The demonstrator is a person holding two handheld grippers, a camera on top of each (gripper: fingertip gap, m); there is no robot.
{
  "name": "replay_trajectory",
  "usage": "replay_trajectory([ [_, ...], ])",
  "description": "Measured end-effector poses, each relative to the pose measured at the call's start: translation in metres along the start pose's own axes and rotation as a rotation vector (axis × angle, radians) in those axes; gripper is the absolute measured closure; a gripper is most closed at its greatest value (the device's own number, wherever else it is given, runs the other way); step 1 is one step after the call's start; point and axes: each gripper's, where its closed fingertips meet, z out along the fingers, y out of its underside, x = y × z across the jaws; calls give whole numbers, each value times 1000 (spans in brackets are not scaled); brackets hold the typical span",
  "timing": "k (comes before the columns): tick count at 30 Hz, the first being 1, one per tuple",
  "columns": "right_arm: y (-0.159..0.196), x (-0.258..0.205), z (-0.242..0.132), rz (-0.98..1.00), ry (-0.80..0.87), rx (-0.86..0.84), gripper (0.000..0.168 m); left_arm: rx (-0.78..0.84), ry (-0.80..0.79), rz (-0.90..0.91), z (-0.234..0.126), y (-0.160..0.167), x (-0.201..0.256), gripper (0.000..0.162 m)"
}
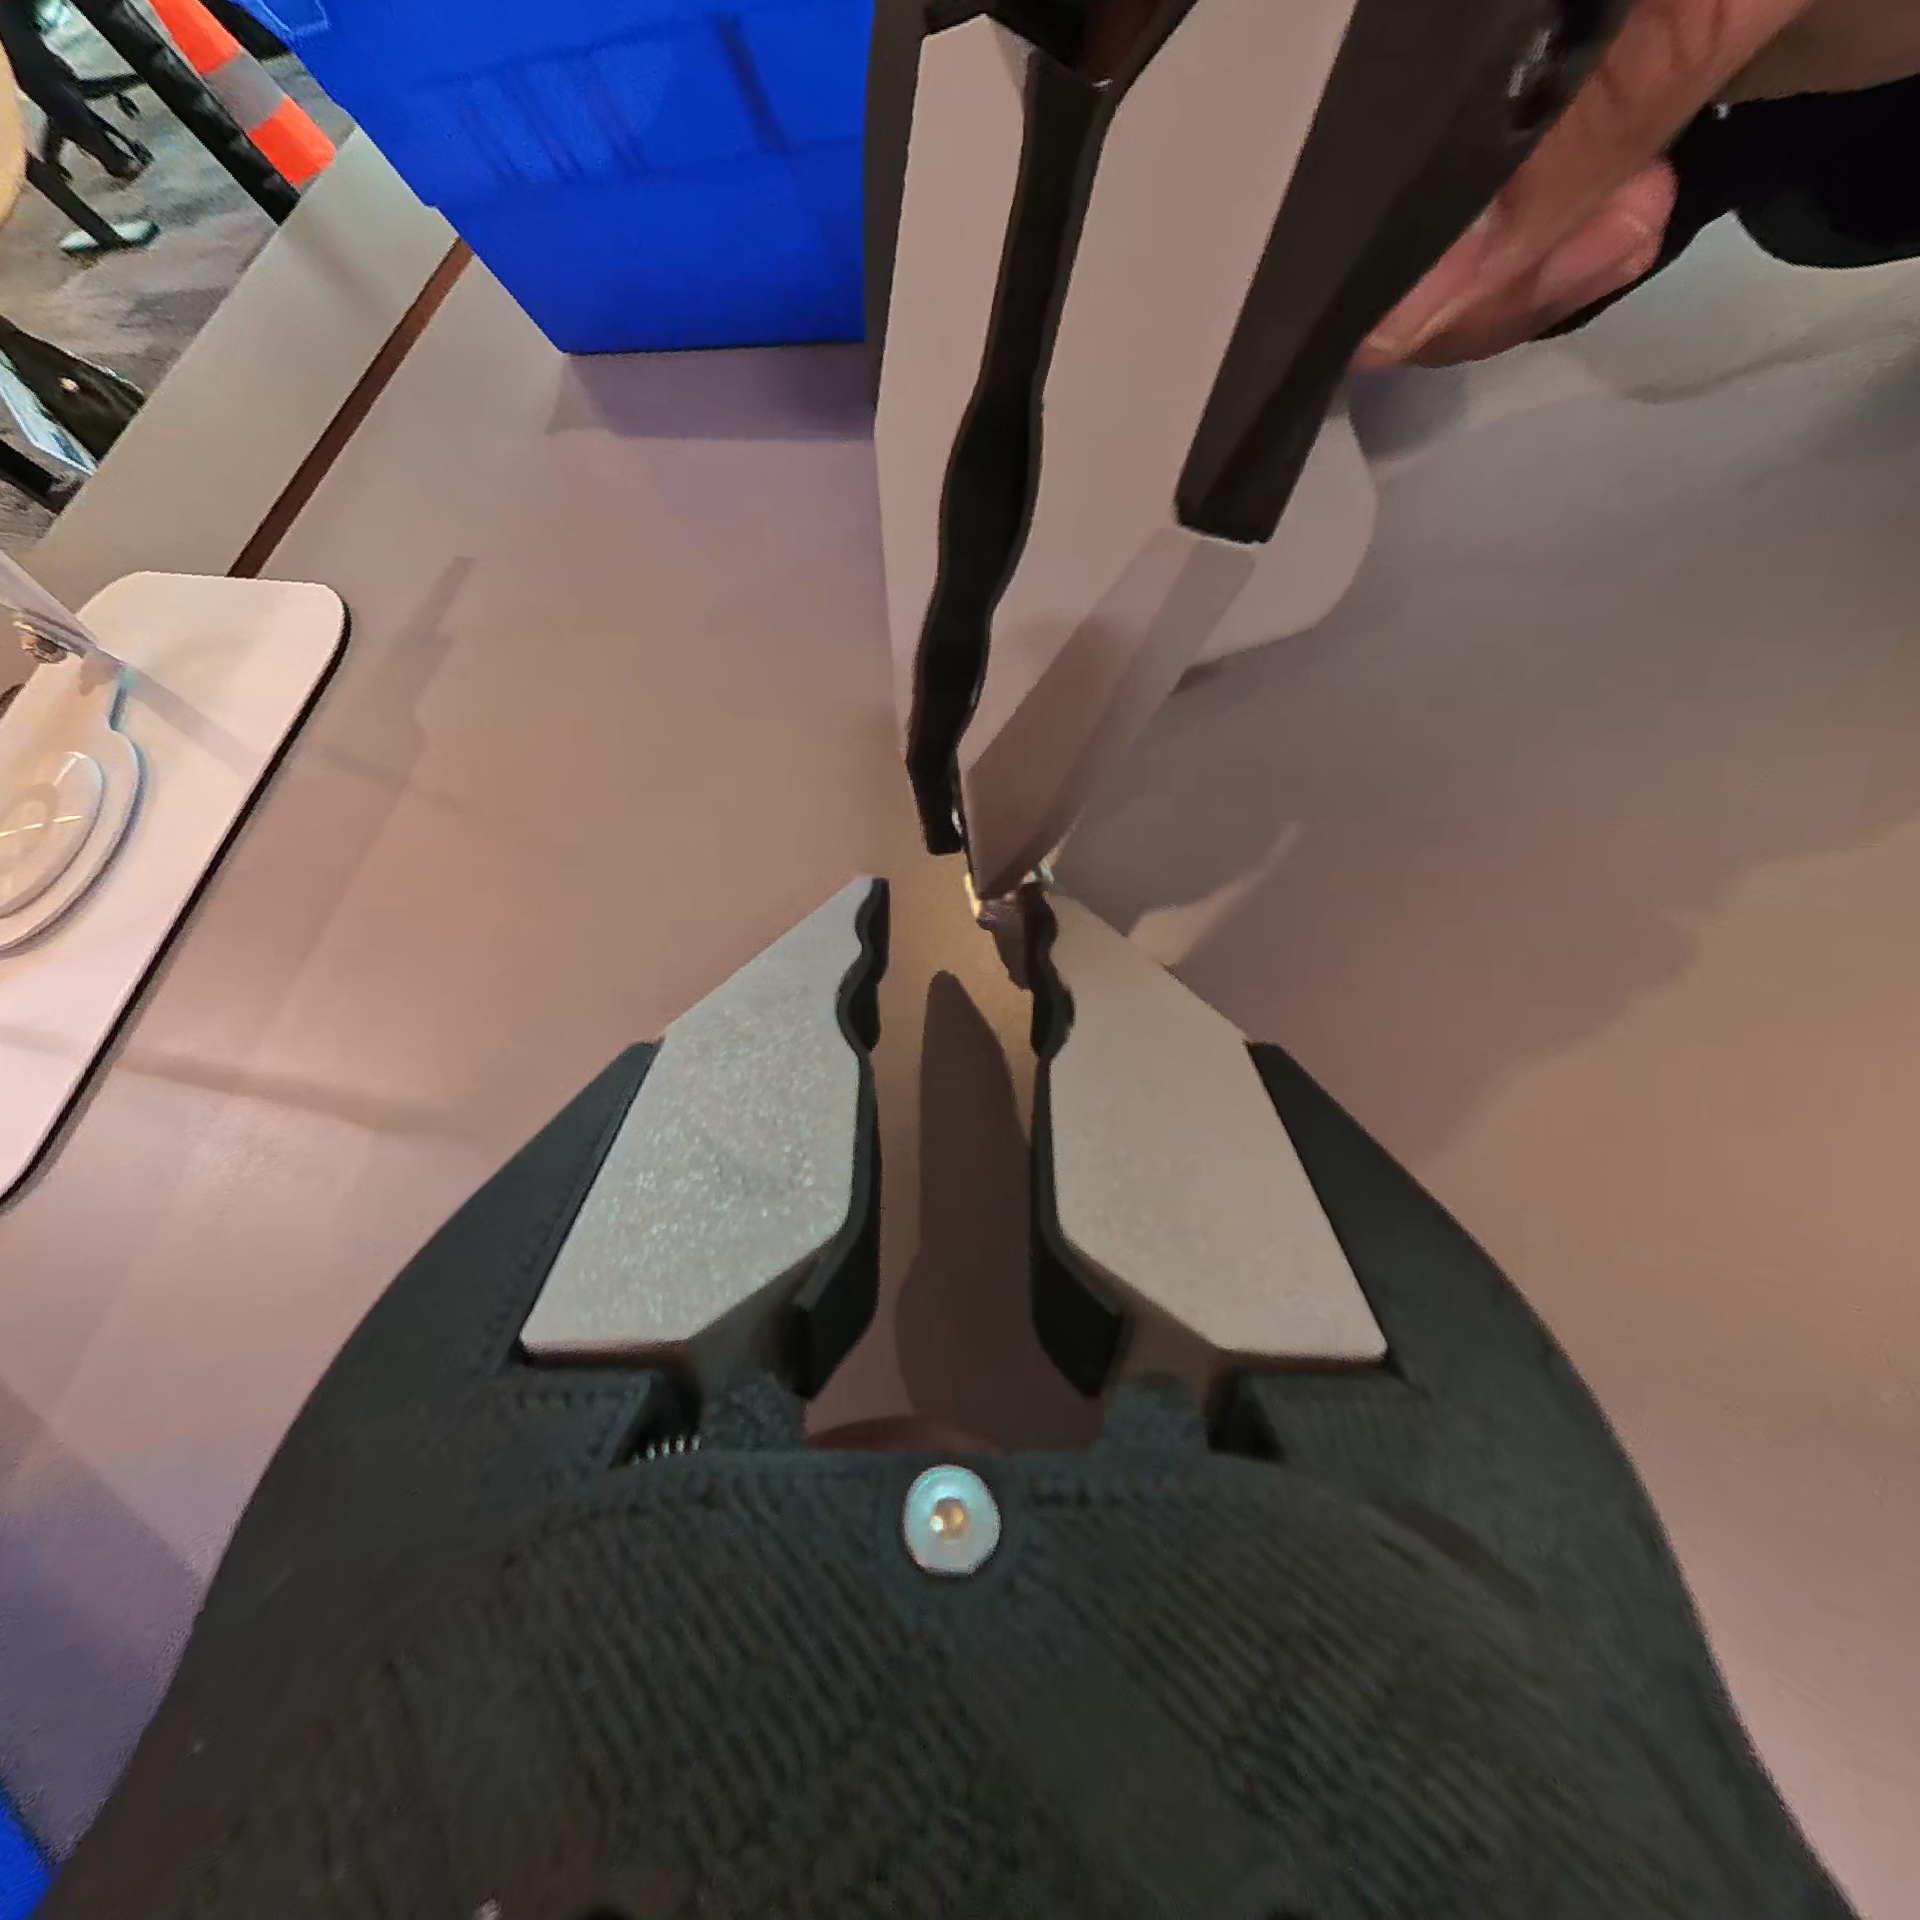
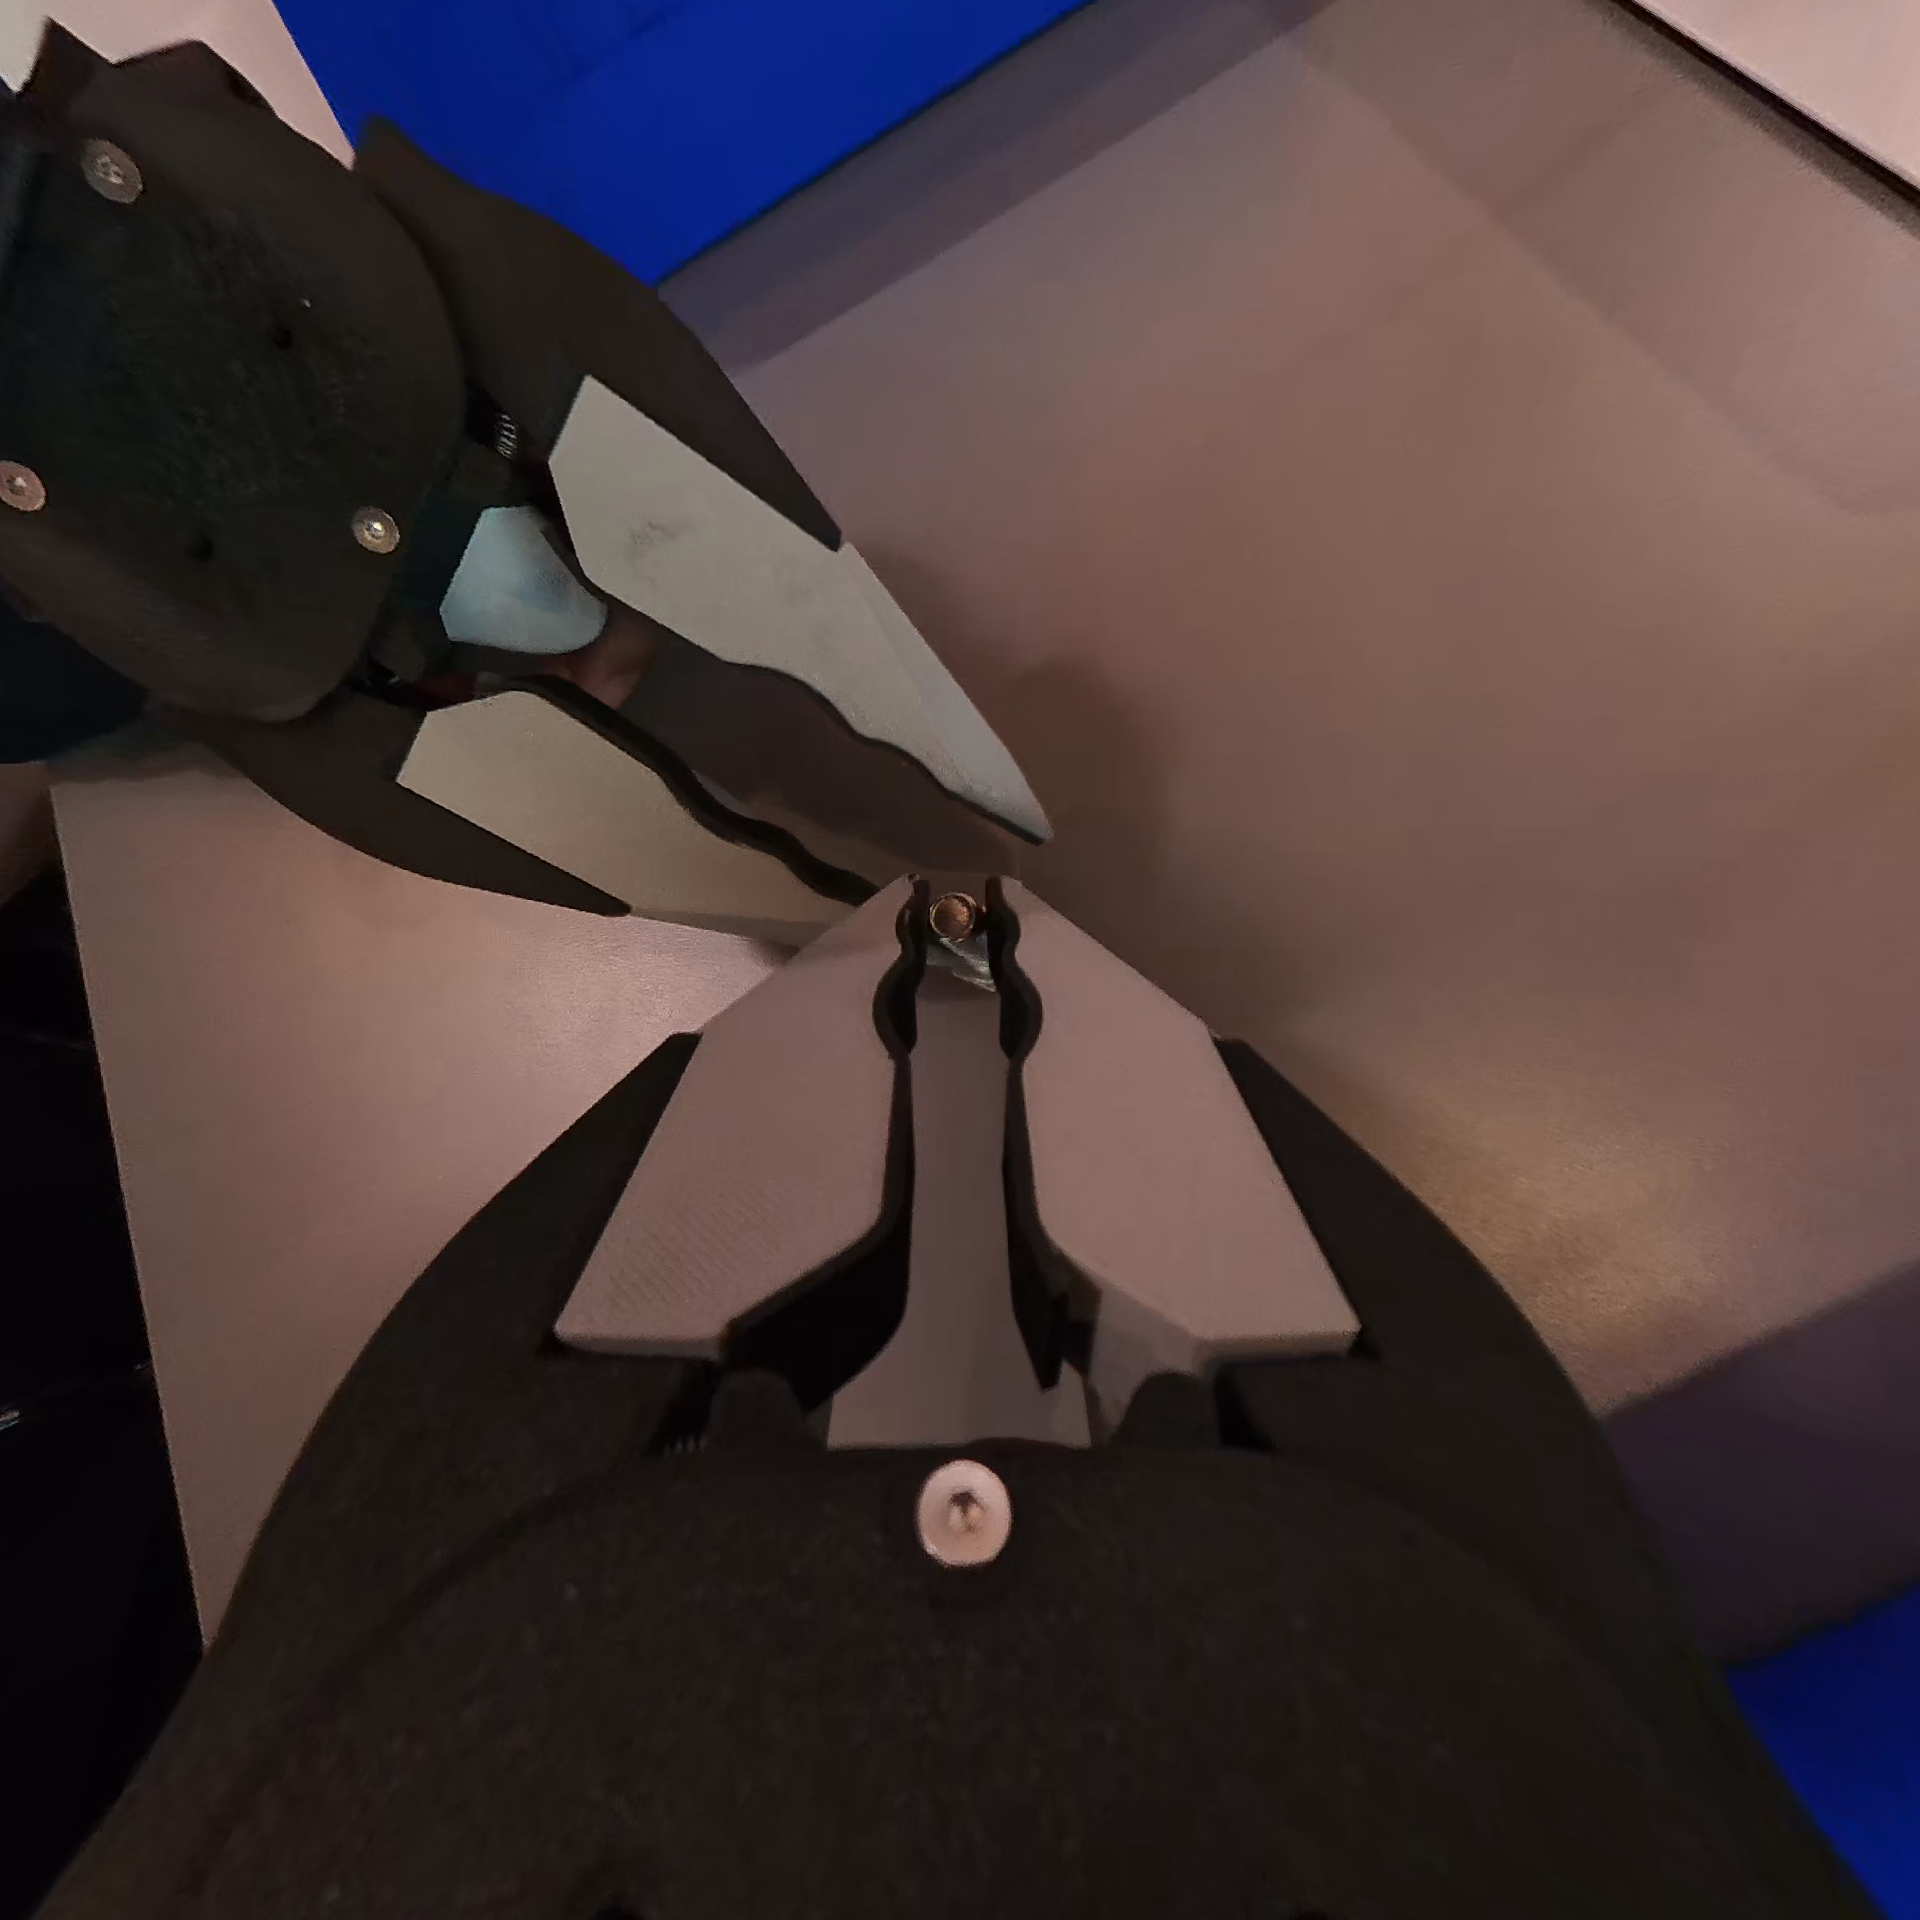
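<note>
My right gripper (image 2: 954, 896) is shut on a small metal part (image 2: 951, 916) with a round brass-coloured end, pinched at its very fingertips just above the pale table (image 2: 1403, 623). In the left wrist view the right gripper (image 1: 971, 862) comes down from above, held by a person's hand (image 1: 1558, 208), with the metal part (image 1: 995, 906) at its tips. My left gripper (image 1: 961, 914) is open and empty. Its right fingertip (image 1: 1039, 935) is beside the part, touching or almost touching it. The left gripper also shows in the right wrist view (image 2: 956, 857), coming in from the upper left.
A blue bin (image 1: 623, 156) stands at the back of the table. A white board with rounded corners (image 1: 208, 727) lies at the left and carries a clear plastic piece (image 1: 42, 831). An orange and grey striped post (image 1: 260, 104) stands beyond the table edge. My two grippers' fingertips are within a few centimetres of each other.
</note>
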Motion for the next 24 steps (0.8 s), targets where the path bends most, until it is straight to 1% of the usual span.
replay_trajectory([
  [3,0,-1,2,-2,-1,-1,160,-12,34,5,3,2,7,153],
  [5,-1,-2,2,1,-8,3,161,-22,28,24,3,3,9,152],
  [6,-3,-3,1,4,-12,16,161,-41,31,32,5,6,10,147],
  [7,-5,-5,0,9,-27,33,162,-65,29,43,7,9,11,146],
  [9,-10,-9,-1,34,-59,60,162,-74,11,66,8,9,12,146],
  [14,-9,-3,2,49,-42,62,162,-78,4,59,9,9,11,146],
  [20,-14,-1,4,73,-43,109,162,-79,2,32,8,10,8,143],
  [24,-19,-1,3,69,-35,136,163,-79,7,39,8,10,9,144],
])
